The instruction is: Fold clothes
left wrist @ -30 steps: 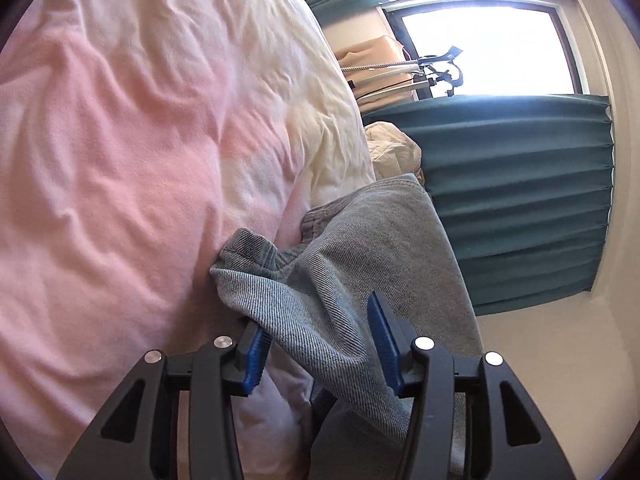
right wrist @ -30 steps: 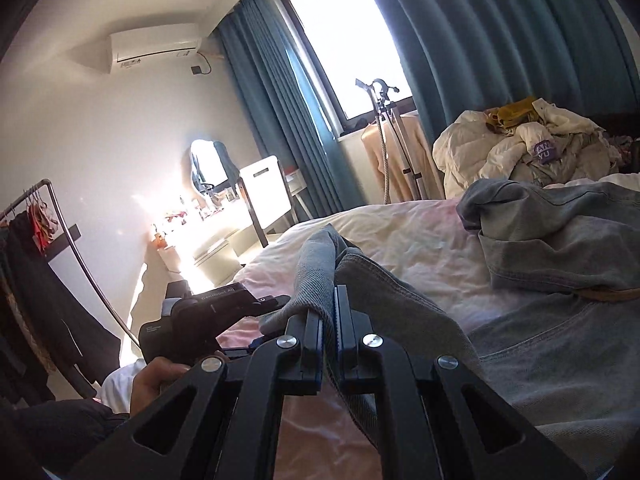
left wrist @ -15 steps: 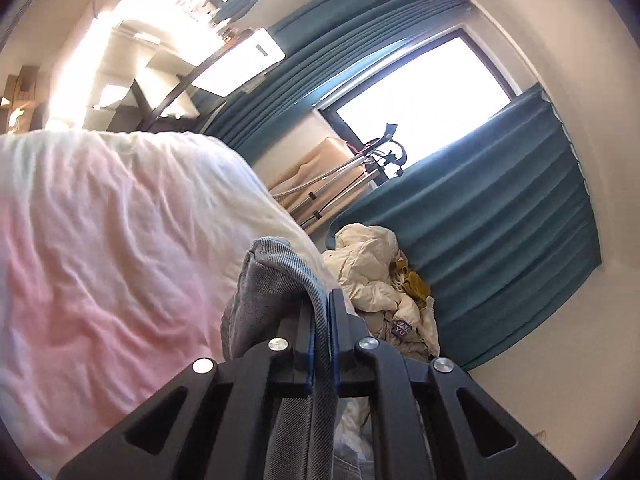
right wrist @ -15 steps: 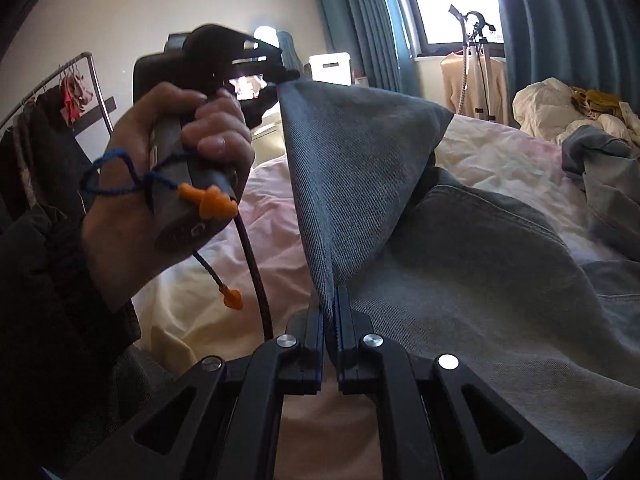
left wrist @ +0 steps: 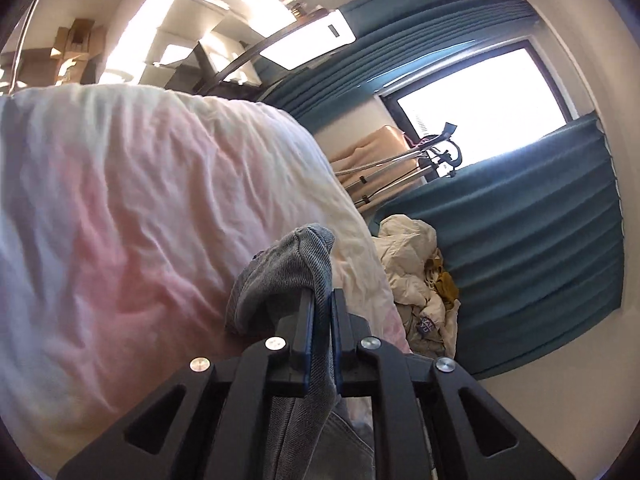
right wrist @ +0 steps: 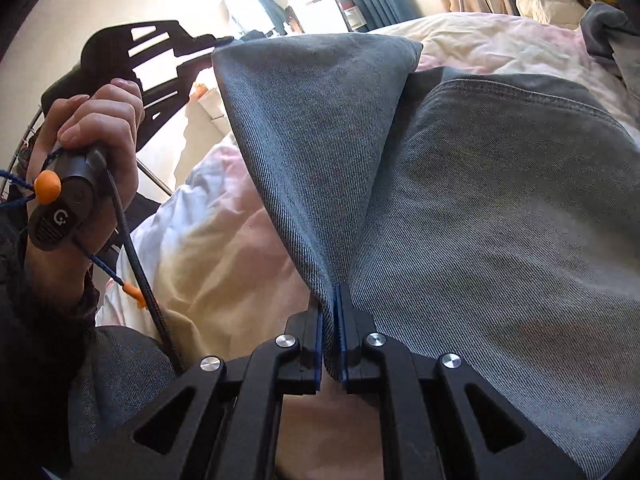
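A grey-blue denim garment [right wrist: 480, 200] lies spread on the pink-and-white bed cover [right wrist: 208, 248]. My right gripper [right wrist: 331, 300] is shut on one corner of it, low over the bed, and a triangular flap stretches from there up to the other gripper. A hand [right wrist: 92, 128] holds my left gripper [right wrist: 132, 52] at the upper left of the right wrist view. In the left wrist view my left gripper [left wrist: 320, 300] has a bunched fold of the denim [left wrist: 280, 276] pressed between its blue pads. Its jaws are opening slightly.
A pile of cream and yellow clothes [left wrist: 416, 264] sits beyond the bed by teal curtains [left wrist: 520, 240] and a bright window [left wrist: 480, 88]. A metal stand [left wrist: 400, 160] leans near it. Another denim piece [right wrist: 608, 32] lies at the bed's far right.
My left gripper closed on the denim edge and lifted it off the bed. My right gripper dropped toward the bed and tipped down, still gripping its corner, stretching the flap between both.
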A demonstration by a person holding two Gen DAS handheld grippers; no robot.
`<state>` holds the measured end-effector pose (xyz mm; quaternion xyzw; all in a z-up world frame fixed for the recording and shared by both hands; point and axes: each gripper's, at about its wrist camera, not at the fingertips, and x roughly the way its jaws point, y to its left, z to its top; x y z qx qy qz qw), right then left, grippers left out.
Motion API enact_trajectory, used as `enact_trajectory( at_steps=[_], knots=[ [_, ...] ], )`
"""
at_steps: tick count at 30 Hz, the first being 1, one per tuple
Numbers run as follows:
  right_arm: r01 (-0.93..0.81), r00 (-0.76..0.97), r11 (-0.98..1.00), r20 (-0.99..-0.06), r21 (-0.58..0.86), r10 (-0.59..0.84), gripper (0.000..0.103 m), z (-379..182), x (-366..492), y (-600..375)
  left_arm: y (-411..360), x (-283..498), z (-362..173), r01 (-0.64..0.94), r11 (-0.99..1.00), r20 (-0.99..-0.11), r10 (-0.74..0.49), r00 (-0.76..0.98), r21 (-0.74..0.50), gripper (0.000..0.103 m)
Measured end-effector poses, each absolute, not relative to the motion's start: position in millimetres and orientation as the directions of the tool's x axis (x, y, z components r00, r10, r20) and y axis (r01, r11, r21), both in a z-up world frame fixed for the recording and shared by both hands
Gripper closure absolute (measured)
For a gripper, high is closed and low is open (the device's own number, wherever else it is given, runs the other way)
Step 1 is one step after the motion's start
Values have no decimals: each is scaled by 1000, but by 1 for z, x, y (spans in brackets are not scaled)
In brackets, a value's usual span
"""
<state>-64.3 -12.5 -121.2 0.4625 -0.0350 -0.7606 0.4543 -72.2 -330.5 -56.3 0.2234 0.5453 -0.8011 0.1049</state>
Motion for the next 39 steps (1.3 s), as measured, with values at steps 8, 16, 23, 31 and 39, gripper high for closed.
enact_trajectory(
  at_steps=[8, 16, 23, 31, 39],
  knots=[
    [659, -149, -585, -680, 473, -718, 97, -124, -65, -12, -353, -71, -112, 466, -143, -487, 228, -843, -873, 52],
    [666, -147, -585, -688, 462, -711, 97, -128, -66, -11, -374, -74, -141, 473, -49, -473, 201, -858, -880, 52],
    [651, -146, -586, -678, 483, -721, 95, -130, -53, -8, -363, -87, -118, 434, -193, -468, 200, -861, -880, 98],
    [676, -191, -564, -626, 474, -756, 91, -120, -45, -3, -366, -36, -49, 371, -331, -417, 77, -905, -867, 100],
    [714, -208, -547, -614, 437, -761, 89, -104, -24, 13, -391, 17, -73, 541, -309, -577, 32, -816, -782, 100]
  ],
)
